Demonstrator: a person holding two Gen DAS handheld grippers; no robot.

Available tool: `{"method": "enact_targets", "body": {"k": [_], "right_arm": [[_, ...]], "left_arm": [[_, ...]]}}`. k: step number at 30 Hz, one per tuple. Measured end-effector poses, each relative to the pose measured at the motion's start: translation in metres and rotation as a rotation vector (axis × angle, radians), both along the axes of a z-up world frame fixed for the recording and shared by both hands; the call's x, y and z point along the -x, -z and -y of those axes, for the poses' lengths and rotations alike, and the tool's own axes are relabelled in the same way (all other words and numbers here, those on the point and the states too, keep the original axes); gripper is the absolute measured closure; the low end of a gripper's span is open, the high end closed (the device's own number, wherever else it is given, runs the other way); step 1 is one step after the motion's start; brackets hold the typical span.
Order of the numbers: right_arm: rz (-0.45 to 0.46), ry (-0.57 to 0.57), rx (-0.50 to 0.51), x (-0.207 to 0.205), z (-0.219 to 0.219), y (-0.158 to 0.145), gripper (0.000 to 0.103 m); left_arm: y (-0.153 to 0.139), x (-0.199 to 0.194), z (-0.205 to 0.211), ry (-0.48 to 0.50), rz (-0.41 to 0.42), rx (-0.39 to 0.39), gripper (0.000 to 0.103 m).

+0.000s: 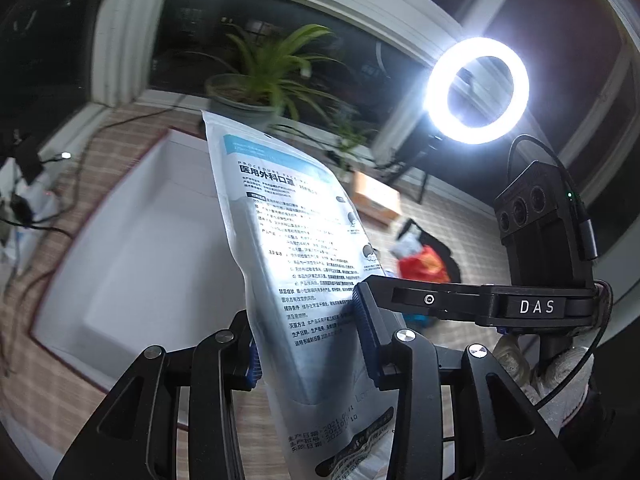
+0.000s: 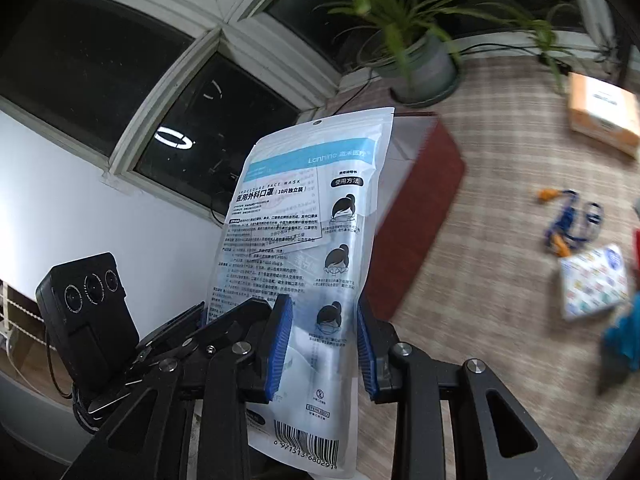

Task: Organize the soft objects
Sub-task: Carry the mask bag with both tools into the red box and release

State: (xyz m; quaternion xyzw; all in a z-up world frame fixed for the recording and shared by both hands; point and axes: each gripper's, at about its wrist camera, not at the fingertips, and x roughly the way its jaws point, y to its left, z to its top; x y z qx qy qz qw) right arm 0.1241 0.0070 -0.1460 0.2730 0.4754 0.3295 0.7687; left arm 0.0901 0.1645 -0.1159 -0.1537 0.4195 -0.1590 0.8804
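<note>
A white and blue plastic pack of face masks stands upright, held by both grippers. My left gripper is shut on its lower part, blue pads on each side. In the right wrist view the same pack is between the blue pads of my right gripper, which is shut on it too. The right gripper's black body and camera show at the right of the left wrist view. The left gripper's camera block shows at the left of the right wrist view. A white open box with a dark red rim lies behind the pack.
A checked cloth covers the surface. On it lie a potted plant, a cardboard box, a blue and orange lanyard, a patterned tissue pack, and red and black soft things. A ring light shines at right. Cables lie left.
</note>
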Motion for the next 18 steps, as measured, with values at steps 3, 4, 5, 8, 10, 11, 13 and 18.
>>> {"method": "enact_targets", "body": {"k": [3,4,5,8,10,11,13,18], "right_arm": [[-0.008,-0.013,-0.015,-0.014,-0.021,0.002,0.075],[-0.011,-0.015,-0.017,-0.017,-0.026,0.003,0.075],[-0.012,-0.019,-0.016,-0.021,-0.032,0.004,0.075],[-0.024,-0.028,-0.014,-0.031,-0.047,0.010,0.075],[-0.035,-0.034,-0.011,-0.038,-0.056,0.015,0.075],[-0.039,-0.036,-0.010,-0.040,-0.059,0.016,0.075],[-0.049,-0.041,-0.005,-0.047,-0.065,0.021,0.075],[-0.068,-0.055,0.014,-0.058,-0.079,0.030,0.075]], "left_arm": [[0.002,-0.005,-0.023,-0.010,-0.006,-0.023,0.065],[0.002,-0.007,-0.032,-0.013,-0.009,-0.032,0.065],[0.002,-0.009,-0.036,-0.014,-0.013,-0.040,0.065],[0.005,-0.018,-0.050,-0.020,-0.029,-0.062,0.065],[0.007,-0.024,-0.059,-0.020,-0.038,-0.081,0.065],[0.009,-0.026,-0.062,-0.019,-0.043,-0.088,0.065],[0.014,-0.033,-0.070,-0.015,-0.054,-0.103,0.065],[0.023,-0.049,-0.088,-0.014,-0.083,-0.148,0.065]]}}
